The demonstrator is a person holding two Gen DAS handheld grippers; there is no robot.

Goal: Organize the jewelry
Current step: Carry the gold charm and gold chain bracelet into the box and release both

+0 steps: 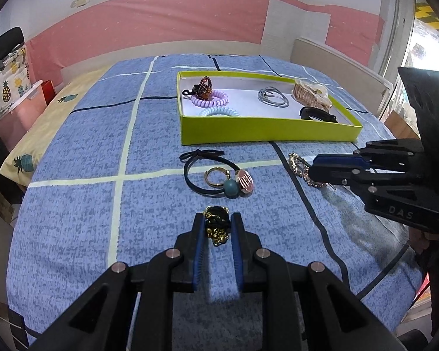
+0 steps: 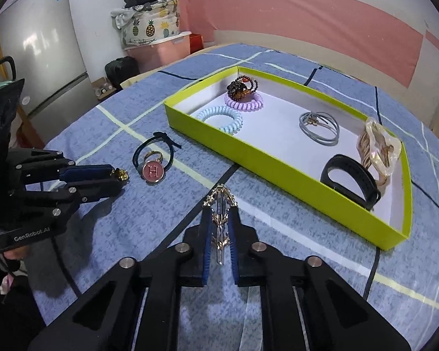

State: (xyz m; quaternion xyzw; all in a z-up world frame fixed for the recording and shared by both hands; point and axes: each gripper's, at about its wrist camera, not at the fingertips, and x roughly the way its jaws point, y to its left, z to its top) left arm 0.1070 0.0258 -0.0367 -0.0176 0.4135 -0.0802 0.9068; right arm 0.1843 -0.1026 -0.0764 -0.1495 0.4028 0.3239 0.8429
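Black tools (image 1: 217,223) (image 2: 219,218), blue pads (silver screws); possibly "GenRobot.AI" marking.

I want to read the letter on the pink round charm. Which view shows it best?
The right wrist view: the pink round charm faces the camera and its H is plain. In the left wrist view the same charm is angled and its marking unreadable.

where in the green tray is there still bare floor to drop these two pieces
Inside the green tray, the widest bare white floor lies mid-tray, between the blue coil tie and the grey elastic loops, running toward the near wall. The far-left corner is crowded by the purple coil and beaded piece; the right end by the black band and claw clip.
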